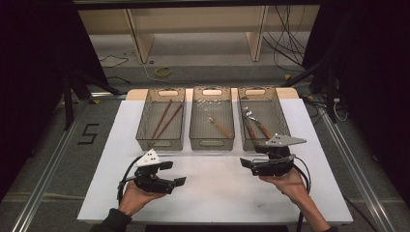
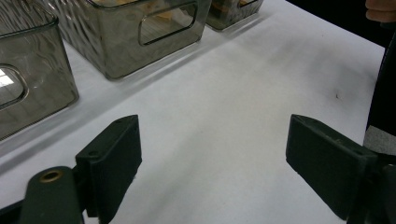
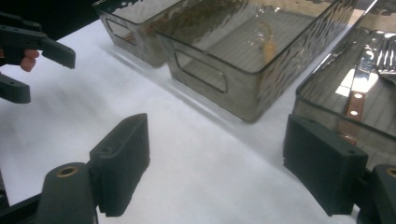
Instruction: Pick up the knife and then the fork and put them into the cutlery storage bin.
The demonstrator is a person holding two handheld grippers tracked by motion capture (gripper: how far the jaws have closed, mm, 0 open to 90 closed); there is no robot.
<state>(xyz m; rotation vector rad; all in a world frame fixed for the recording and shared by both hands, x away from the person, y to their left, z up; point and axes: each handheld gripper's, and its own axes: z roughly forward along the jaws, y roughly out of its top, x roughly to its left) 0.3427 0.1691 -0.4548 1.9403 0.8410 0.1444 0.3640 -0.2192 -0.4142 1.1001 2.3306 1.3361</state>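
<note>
Both tongs gape wide, nothing between them: my left gripper (image 1: 175,173) hovers over the white sheet (image 1: 212,193), my right gripper (image 1: 247,164) just before the right bin (image 1: 283,118) of cutlery (image 1: 254,124).

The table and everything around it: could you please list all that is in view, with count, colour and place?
Bins: three, smoky clear plastic, side by side along the far part of the sheet.
Chopsticks: two, reddish brown, in the left bin.
Wooden-handled utensil: one, light brown, in the middle bin; its head is too small to tell.
Wooden-handled cutlery: at least two pieces, brown and silver, in the right bin.
Sheet: one, white, covering the tabletop.
Cables: several, dark, on the floor beyond the table.
Left gripper: one, black, open, held over the sheet's near left.
Right gripper: one, black, open, near the right bin.
</note>
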